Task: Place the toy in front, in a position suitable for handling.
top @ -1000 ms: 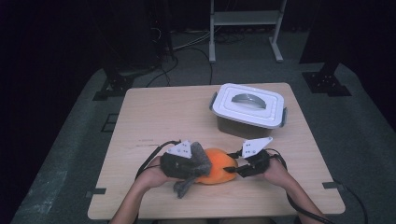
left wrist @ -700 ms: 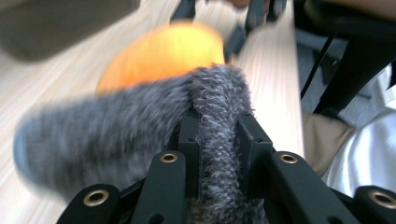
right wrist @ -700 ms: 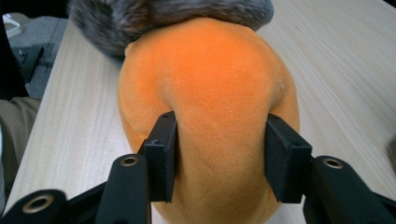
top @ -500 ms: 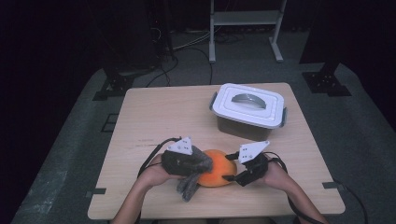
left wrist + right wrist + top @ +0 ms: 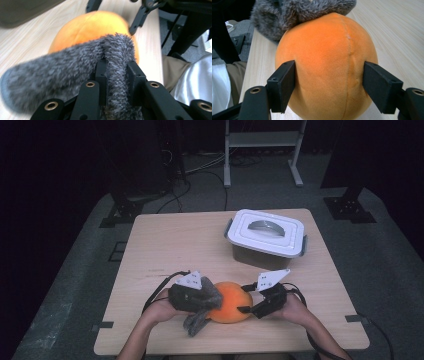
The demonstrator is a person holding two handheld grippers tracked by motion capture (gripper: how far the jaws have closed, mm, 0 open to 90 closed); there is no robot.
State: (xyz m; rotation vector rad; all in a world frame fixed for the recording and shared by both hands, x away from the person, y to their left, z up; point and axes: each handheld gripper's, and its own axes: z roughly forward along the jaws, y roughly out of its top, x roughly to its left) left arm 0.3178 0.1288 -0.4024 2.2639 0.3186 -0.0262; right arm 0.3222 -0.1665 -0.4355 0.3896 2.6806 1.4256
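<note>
A round orange plush ball (image 5: 231,307) with a grey furry part (image 5: 197,320) lies near the table's front edge. My left gripper (image 5: 211,301) is shut on a fold of the grey fur (image 5: 50,72), pinched between its jaws (image 5: 117,67), and the orange ball (image 5: 95,27) lies just beyond. My right gripper (image 5: 246,308) comes in from the right. Its jaws have just been opening and now stand wide on either side of the orange ball (image 5: 324,50). The pads (image 5: 283,85) rest at the ball's sides with no visible dent. Grey fur (image 5: 299,10) caps the ball's far end.
A white lidded box (image 5: 265,232) with a grey handle stands at the back right of the wooden table (image 5: 175,240). Cables trail from both grippers across the front edge. The person's legs show beside the table in both gripper views.
The right gripper has edged slightly left toward the ball and its jaws have spread around it. The left gripper has kept still with the fur in its grip.
</note>
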